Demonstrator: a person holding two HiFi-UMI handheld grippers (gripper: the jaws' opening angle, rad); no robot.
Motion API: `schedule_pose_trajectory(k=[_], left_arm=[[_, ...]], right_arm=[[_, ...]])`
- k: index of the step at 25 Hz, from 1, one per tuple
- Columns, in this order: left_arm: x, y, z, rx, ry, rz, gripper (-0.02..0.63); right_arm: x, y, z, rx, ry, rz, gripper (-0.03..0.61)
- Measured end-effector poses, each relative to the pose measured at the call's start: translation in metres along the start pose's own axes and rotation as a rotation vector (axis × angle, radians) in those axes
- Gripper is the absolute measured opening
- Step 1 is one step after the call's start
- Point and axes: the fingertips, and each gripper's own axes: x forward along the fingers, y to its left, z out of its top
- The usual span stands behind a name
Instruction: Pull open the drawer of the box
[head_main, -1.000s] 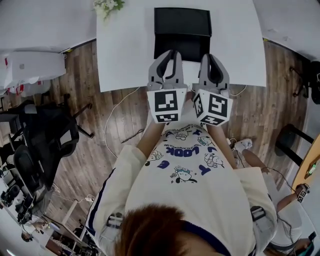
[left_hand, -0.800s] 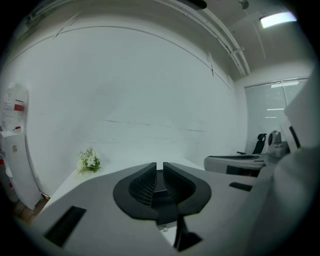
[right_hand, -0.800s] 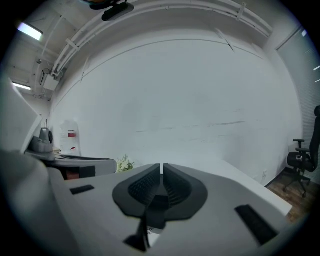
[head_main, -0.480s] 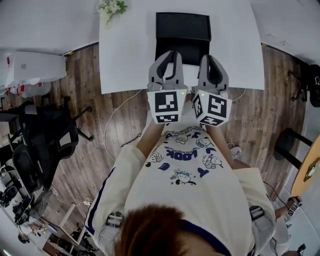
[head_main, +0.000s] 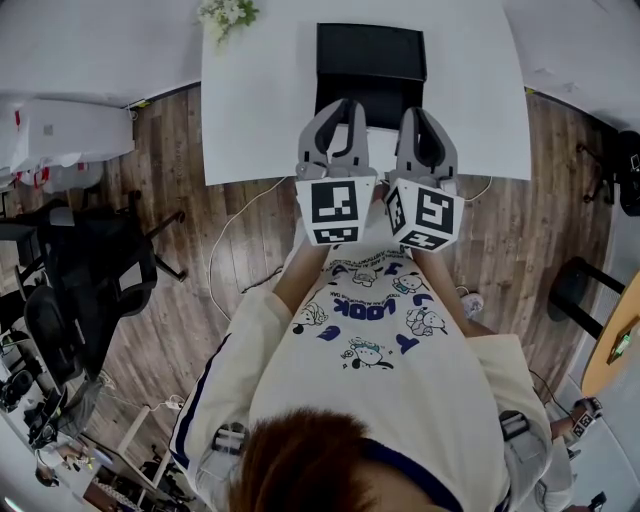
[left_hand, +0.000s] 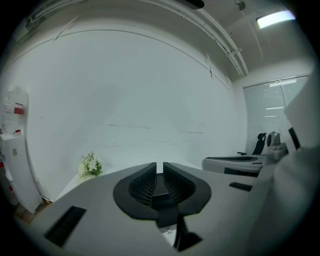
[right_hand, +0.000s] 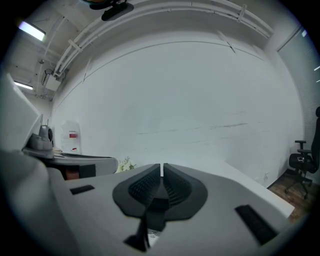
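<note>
A black box (head_main: 370, 60) stands on the white table (head_main: 260, 110), near its far middle; I cannot make out its drawer from above. Both grippers are held side by side over the table's near edge, in front of the person's chest, pointing at the box without touching it. The left gripper (head_main: 343, 106) is shut with nothing in it, and so is the right gripper (head_main: 421, 112). In the left gripper view the left gripper (left_hand: 159, 165) shows only a thin slit between its ribbed pads. The right gripper (right_hand: 162, 166) looks the same. Neither gripper view shows the box.
A small bunch of white flowers (head_main: 228, 12) sits at the table's far left corner. Black office chairs (head_main: 90, 280) stand on the wooden floor at the left, beside another white desk (head_main: 60, 130). A cable (head_main: 235, 225) trails across the floor. A dark stool (head_main: 590, 280) stands at the right.
The head view has drifted slightly, so the table and box sit a little further right. Both grippers stay shut in the same place.
</note>
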Motion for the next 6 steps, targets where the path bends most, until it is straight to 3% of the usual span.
schedule_pose_trajectory(k=[6], left_arm=[[0.0023, -0.0007, 0.0001, 0.000, -0.001, 0.003, 0.051]], right_arm=[[0.0021, -0.0008, -0.0002, 0.001, 0.000, 0.004, 0.038]])
